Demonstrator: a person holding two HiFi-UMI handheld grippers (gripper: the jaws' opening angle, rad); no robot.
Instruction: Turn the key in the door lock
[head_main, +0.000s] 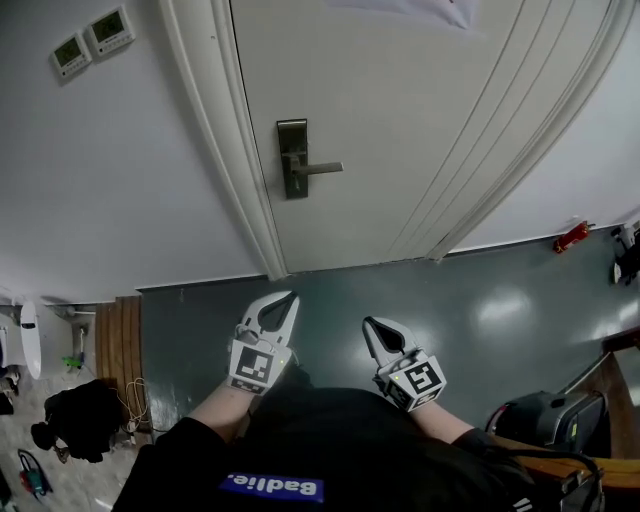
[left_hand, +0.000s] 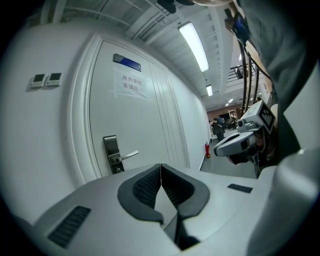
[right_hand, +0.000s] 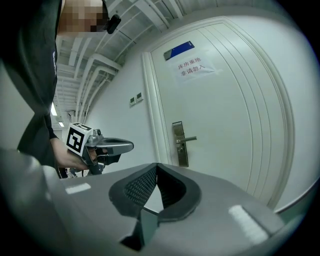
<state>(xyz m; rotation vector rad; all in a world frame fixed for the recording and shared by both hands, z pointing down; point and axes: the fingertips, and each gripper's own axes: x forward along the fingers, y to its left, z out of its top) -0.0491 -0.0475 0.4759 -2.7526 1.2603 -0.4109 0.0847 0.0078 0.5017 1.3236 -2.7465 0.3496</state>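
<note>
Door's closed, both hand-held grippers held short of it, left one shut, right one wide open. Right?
Not quite. The right hand-held gripper is shut too: the right gripper view shows its jaws together, nothing between them. The rest stands: the door is closed, both are short of it, and the left hand-held gripper is shut.

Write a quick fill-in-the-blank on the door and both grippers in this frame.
The left gripper and the right gripper are both ____ and hold nothing.
The lever handle on the door points to the person's ____.
Two wall panels sit to the ____ of the door.
Missing words: shut; right; left.
</note>
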